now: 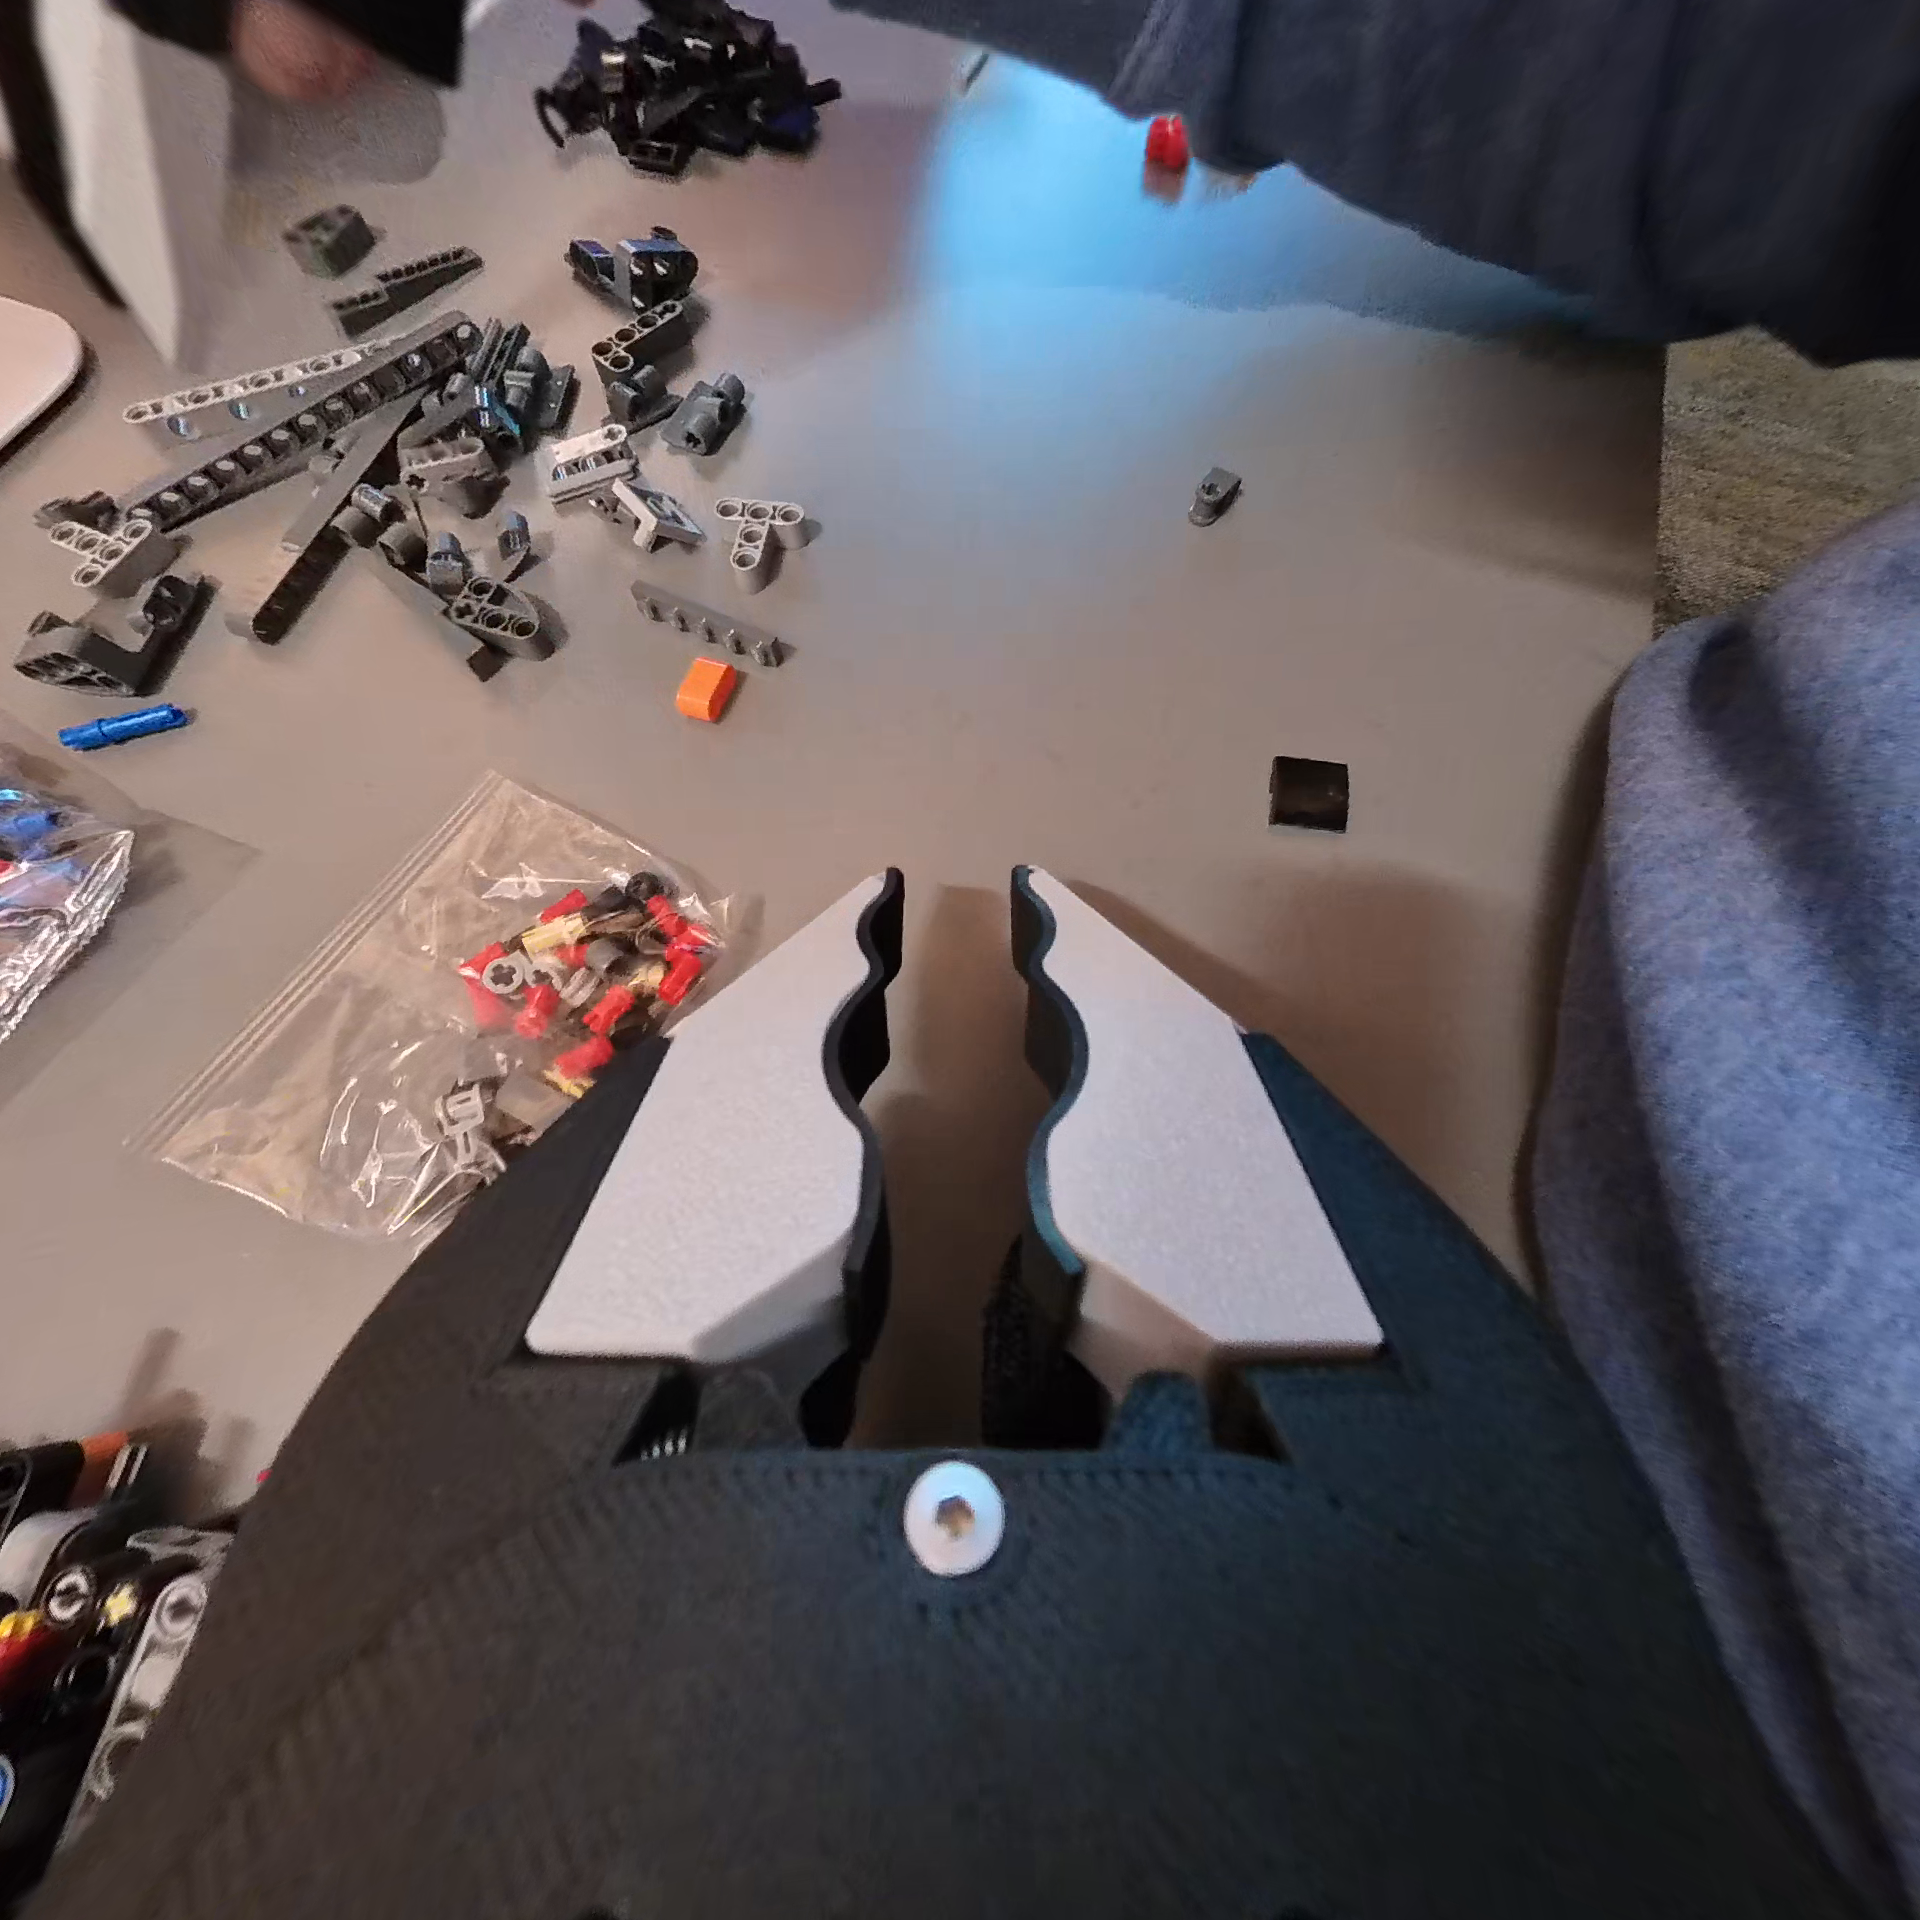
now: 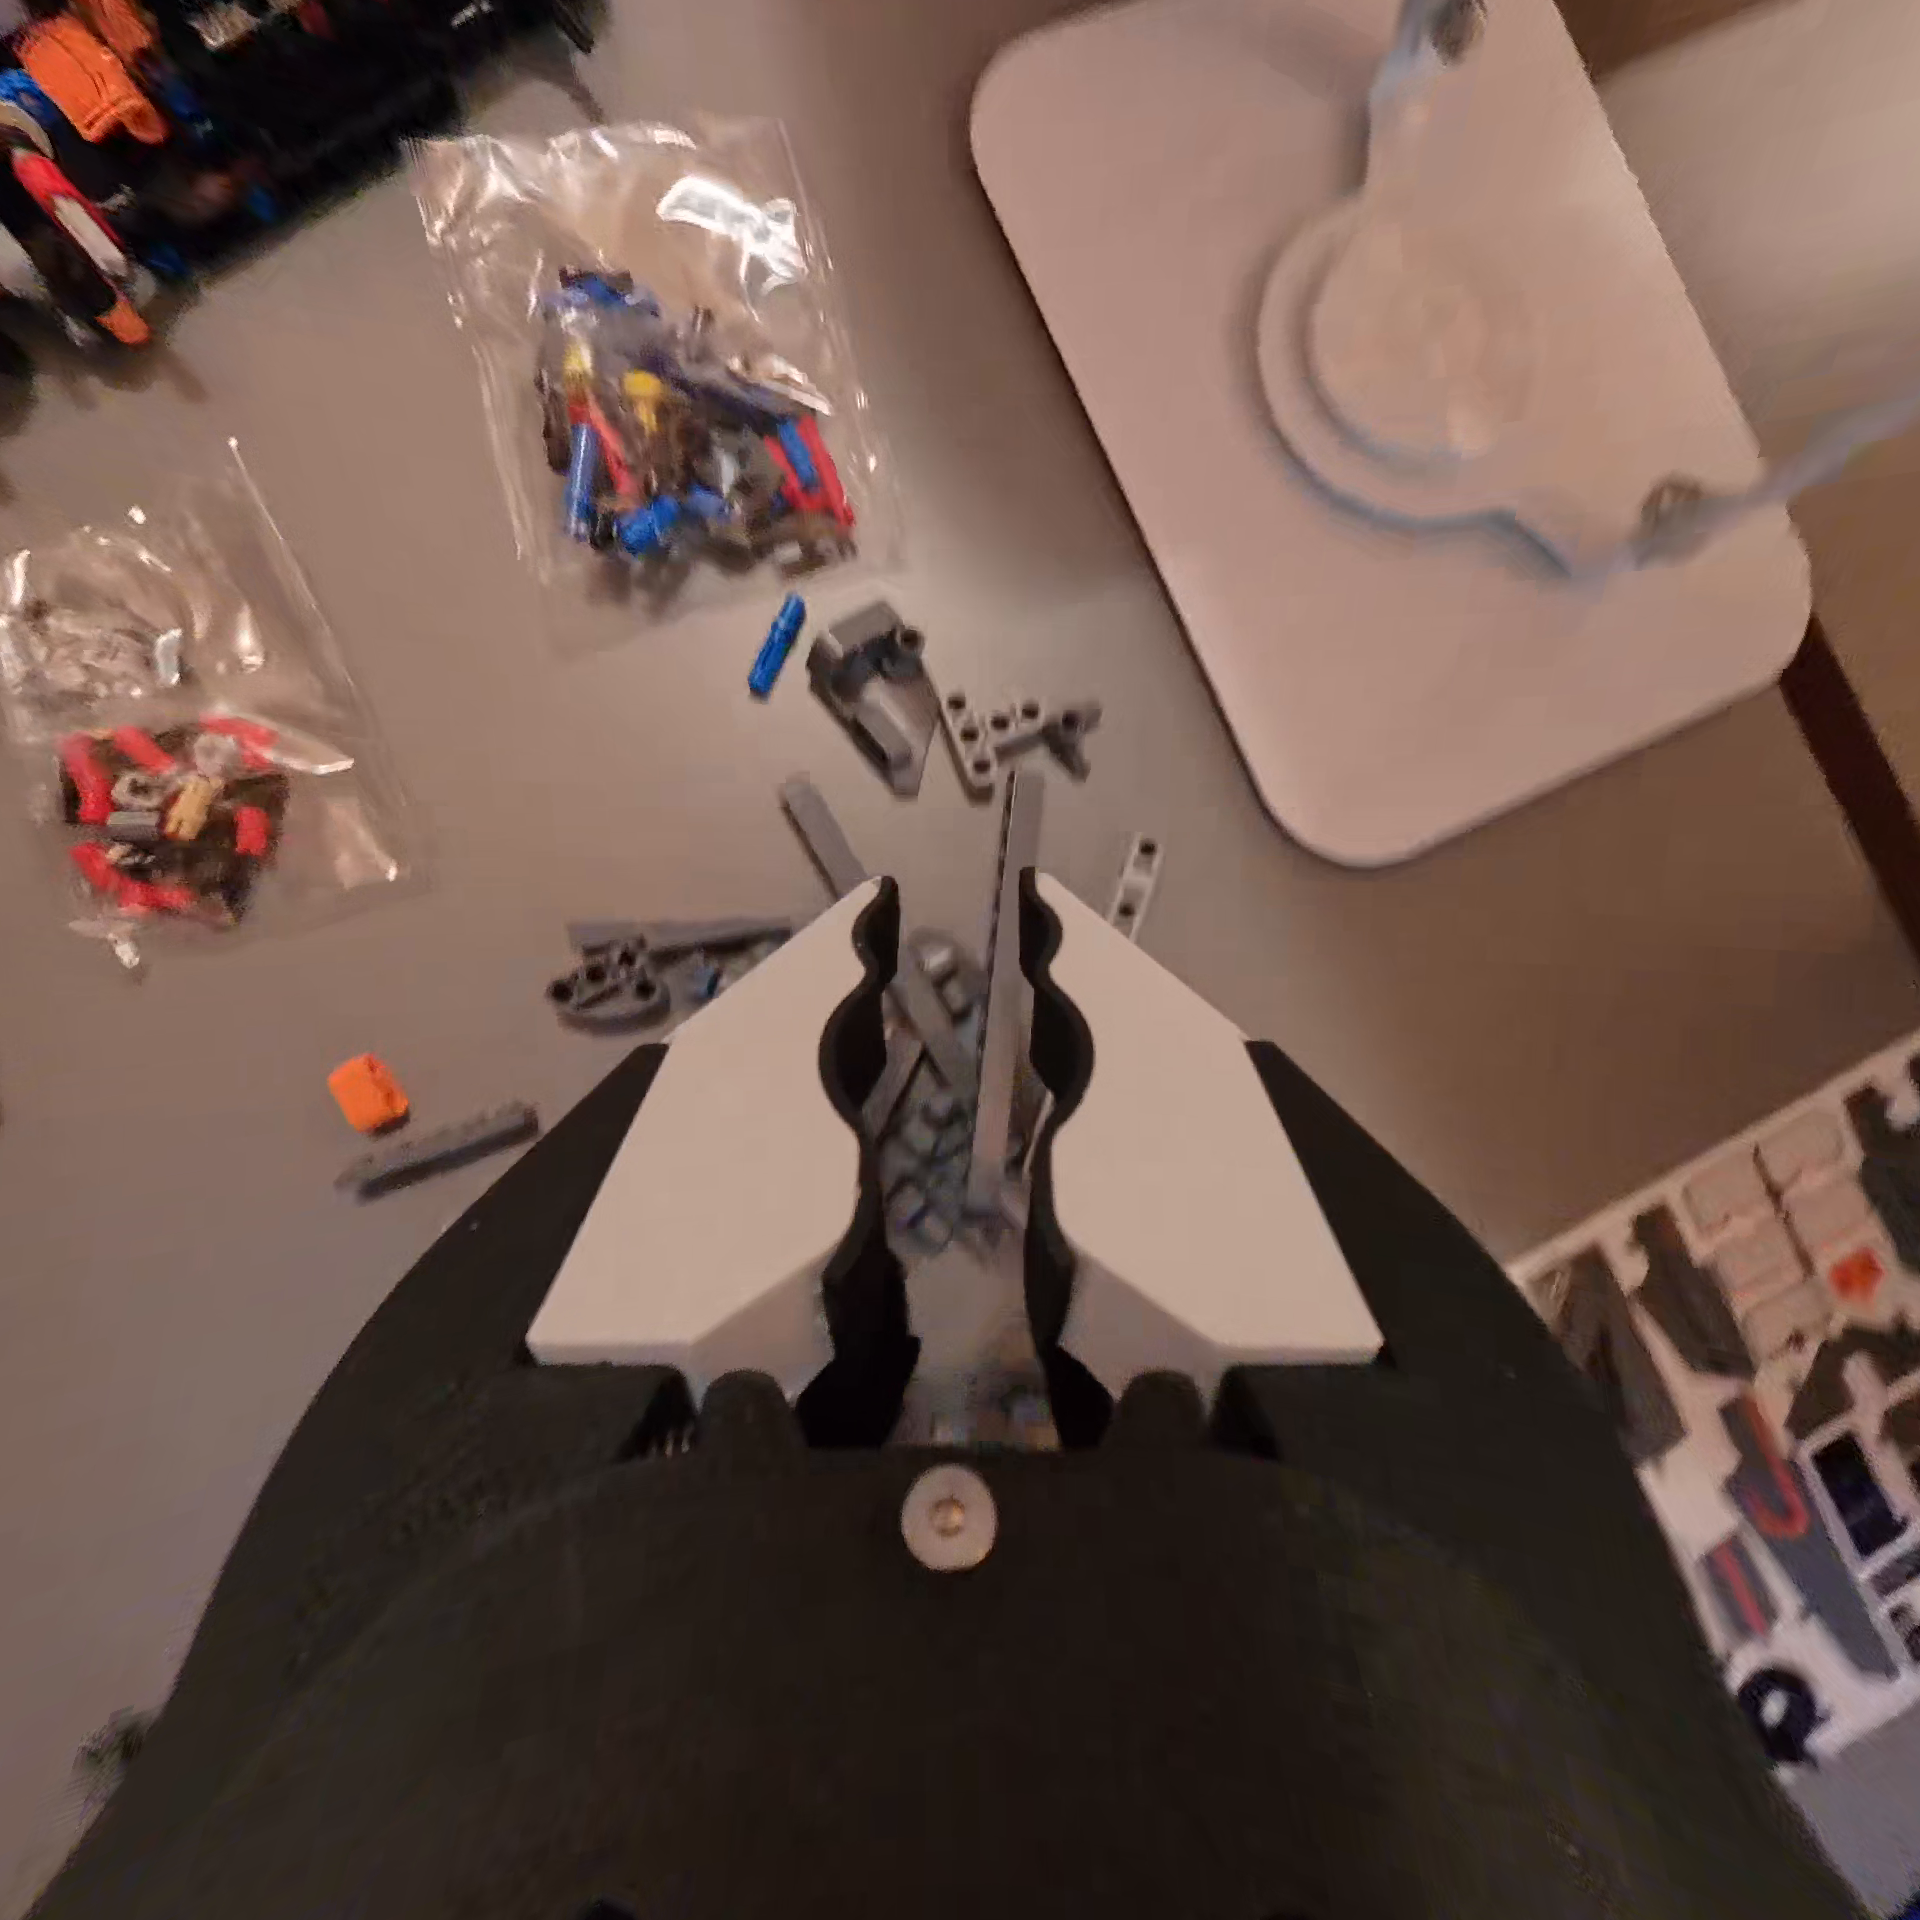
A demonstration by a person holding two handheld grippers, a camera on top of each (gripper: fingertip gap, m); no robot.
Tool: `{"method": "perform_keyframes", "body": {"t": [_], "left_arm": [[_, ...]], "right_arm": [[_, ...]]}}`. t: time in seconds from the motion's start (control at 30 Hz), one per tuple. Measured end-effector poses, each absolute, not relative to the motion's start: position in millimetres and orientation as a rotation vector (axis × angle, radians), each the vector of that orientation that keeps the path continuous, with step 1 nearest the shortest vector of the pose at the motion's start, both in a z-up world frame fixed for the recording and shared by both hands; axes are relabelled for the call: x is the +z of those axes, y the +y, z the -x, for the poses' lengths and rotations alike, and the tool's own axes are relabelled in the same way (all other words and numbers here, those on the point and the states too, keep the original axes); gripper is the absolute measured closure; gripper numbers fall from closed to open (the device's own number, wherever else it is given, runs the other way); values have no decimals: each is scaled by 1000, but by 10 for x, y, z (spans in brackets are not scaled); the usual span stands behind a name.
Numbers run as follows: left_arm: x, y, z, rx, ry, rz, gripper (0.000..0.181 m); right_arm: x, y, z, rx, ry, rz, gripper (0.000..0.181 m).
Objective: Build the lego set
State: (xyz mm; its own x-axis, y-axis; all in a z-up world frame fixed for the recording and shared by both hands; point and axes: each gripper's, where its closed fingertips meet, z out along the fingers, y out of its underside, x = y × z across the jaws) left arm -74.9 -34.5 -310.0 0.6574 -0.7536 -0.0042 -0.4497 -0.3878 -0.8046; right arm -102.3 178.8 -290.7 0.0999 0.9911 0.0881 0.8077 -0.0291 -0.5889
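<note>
My left gripper (image 1: 956, 878) is open and empty, low over bare grey table. Loose grey Lego beams and connectors (image 1: 312, 488) lie up and to its left, with an orange piece (image 1: 707, 688), a blue pin (image 1: 123, 724) and a small black piece (image 1: 1309, 793) nearby. My right gripper (image 2: 958, 883) is open above the same grey pile. A long grey beam (image 2: 1016, 831) and other grey parts show in the gap between its fingers; I see no grip on them. The orange piece (image 2: 366, 1091) and the blue pin (image 2: 777, 644) lie to its left.
Clear bags of small parts (image 1: 468, 997) (image 2: 675, 416) (image 2: 166, 800) lie on the table. A white stand base (image 2: 1403, 520) is far right, a sticker sheet (image 2: 1766, 1434) near right. A part-built model (image 2: 104, 135) sits far left. A blue sleeve (image 1: 1745, 935) borders the left gripper; a black pile (image 1: 686, 88) lies beyond. One gripper's finger ends stand about 20 cm off the other's. The small black piece (image 1: 1309, 793) is closer to my left gripper, around 8 cm from its tips; the right tips are 25 cm off.
</note>
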Motion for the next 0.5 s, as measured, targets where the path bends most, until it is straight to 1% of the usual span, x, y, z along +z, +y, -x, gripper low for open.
{"method": "perform_keyframes", "body": {"t": [0.17,0.37,0.43,0.5], "left_arm": [[-3092,-341,792,-462,920,2045,163],[-3075,-332,805,-489,908,2039,163],[-3072,-328,807,-493,904,2039,163],[-3072,-322,811,-493,901,2040,163]], "right_arm": [[-3091,1819,1370,512,-1842,1845,168],[-3292,1889,1413,474,-1881,1874,170],[-3318,1880,1432,481,-1893,1866,176],[-3320,1868,1452,497,-1896,1861,176]]}}
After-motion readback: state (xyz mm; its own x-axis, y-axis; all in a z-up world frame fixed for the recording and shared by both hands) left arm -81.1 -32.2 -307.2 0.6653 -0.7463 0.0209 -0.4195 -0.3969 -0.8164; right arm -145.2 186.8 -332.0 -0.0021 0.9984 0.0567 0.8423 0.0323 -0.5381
